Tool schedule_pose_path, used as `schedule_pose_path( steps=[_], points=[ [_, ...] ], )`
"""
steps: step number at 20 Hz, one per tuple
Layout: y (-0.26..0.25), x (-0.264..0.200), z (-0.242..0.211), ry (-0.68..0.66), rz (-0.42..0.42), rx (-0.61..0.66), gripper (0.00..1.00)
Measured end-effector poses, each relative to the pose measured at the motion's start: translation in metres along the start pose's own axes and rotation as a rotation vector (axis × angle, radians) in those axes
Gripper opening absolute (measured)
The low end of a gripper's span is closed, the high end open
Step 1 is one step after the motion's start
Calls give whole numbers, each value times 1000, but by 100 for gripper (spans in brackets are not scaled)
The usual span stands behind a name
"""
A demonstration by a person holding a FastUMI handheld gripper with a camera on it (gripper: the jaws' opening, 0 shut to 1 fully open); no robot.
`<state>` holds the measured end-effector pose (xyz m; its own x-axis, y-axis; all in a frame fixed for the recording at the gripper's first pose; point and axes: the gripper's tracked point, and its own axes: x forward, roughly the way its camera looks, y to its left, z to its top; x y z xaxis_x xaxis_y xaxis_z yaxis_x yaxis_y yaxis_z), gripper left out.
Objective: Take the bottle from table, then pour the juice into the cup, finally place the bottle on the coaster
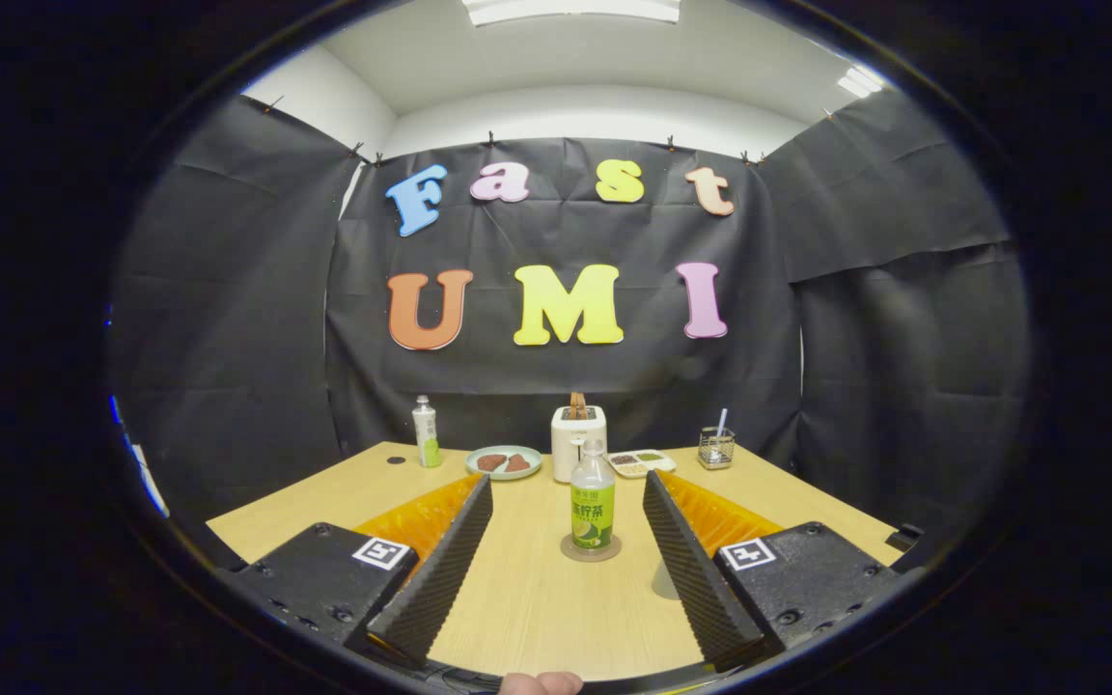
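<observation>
Wooden table (pixel 527 598); bottle (pixel 593 497) upright on coaster (pixel 591 550), just ahead, centred between spread fingers. Gripper (pixel 566 497) wide, holding nothing, clear of bottle. Toaster (pixel 578 439) and plate (pixel 504 461) beyond.

- bottle (pixel 593 504) on the coaster (pixel 591 550) has a green label, print's too small to make out
- square black-and-white marker tags on both gripper (pixel 568 492) fingers, no readable text
</observation>
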<state>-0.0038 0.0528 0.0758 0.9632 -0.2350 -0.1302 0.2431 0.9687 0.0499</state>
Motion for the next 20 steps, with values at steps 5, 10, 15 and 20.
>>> schedule_pose_path(
  steps=[5,10,15,20],
  points=[
    [5,-3,1,-8,15,-25,100],
    [9,-6,1,-9,22,-40,100],
    [8,-8,2,-16,21,-33,100],
    [10,-9,-1,-15,26,-27,100]
  ],
)
